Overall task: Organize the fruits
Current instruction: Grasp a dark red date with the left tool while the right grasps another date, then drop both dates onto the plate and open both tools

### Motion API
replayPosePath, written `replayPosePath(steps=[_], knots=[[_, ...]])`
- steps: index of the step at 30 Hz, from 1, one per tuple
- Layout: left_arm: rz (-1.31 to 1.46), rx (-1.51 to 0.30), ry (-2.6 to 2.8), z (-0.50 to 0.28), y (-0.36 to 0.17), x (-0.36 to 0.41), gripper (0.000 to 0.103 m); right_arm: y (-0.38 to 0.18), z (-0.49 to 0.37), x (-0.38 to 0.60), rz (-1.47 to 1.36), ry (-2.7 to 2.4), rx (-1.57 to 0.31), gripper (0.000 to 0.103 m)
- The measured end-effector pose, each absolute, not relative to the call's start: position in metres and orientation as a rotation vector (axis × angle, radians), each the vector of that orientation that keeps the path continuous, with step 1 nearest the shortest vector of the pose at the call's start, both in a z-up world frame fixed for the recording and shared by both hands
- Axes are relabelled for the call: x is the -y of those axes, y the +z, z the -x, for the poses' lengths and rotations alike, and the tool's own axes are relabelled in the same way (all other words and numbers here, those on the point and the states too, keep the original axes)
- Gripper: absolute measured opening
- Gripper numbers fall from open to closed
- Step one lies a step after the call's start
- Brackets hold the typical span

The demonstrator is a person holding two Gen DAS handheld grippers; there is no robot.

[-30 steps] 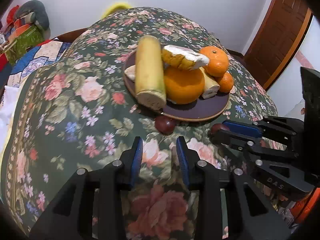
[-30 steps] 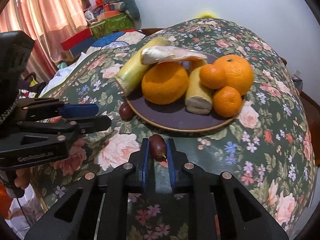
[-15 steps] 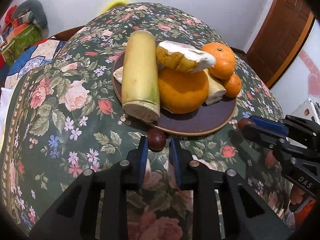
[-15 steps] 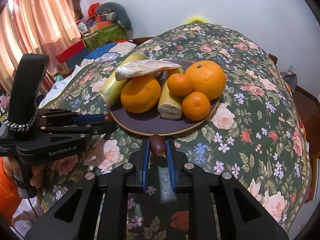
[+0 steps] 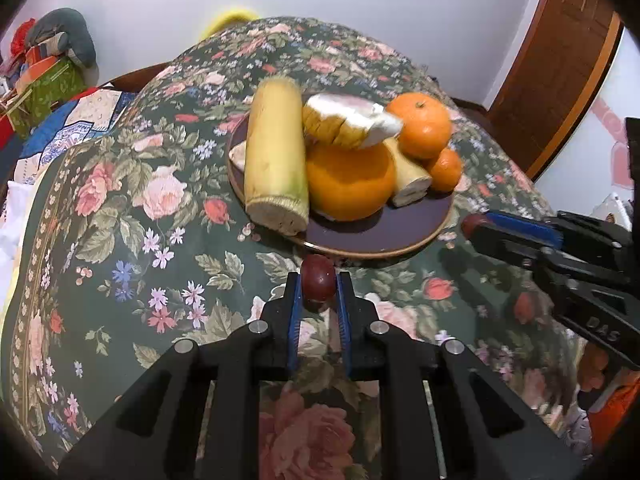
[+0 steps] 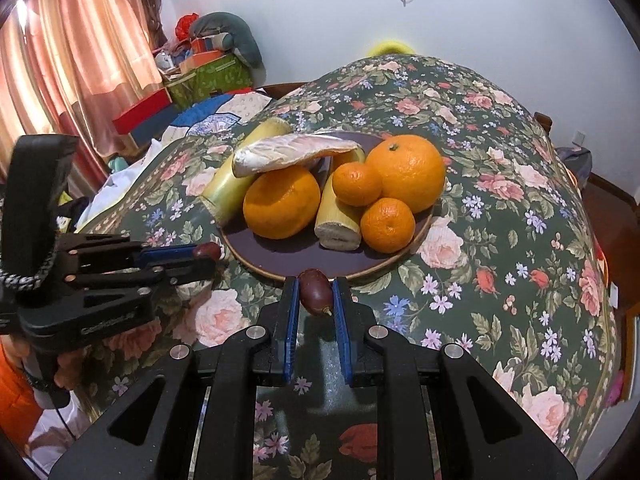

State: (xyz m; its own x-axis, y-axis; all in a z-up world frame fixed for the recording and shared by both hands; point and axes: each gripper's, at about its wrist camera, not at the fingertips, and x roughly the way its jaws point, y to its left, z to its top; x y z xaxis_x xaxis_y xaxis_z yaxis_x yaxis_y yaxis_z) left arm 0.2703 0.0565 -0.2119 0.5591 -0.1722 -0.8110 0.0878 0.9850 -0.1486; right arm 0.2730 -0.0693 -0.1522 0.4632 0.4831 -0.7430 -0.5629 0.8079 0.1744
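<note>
Two small dark red fruits are the business here, each just short of the near rim of the plate [image 5: 400, 242]. The left fruit [image 5: 318, 283] sits pinched between the left gripper [image 5: 319, 300] fingers; the right fruit [image 6: 316, 291] is likewise clamped in the right gripper [image 6: 315, 300], stem end toward the camera. To finish well, I judge each should be carried over the rim and let go low on the bare plate in front of the big orange [image 6: 282, 202], so neither rolls off onto the surface [image 5: 120, 240]. Both grippers point at the plate, nearly level, converging from either side.
</note>
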Motion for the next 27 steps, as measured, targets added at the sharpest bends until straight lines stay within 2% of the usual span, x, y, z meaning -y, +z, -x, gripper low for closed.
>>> replayPosePath(steps=[9,27], knots=[[0.136,-0.91,-0.201,-0.277,-0.19,-0.051,0.016,-0.149,-0.284,0.065,0.088,0.642,-0.865,0.015],[0.068,-0.937,-0.208,-0.294,-0.207,-0.032,0.016,-0.169,-0.3,0.057,0.065,0.65,-0.905,0.016]])
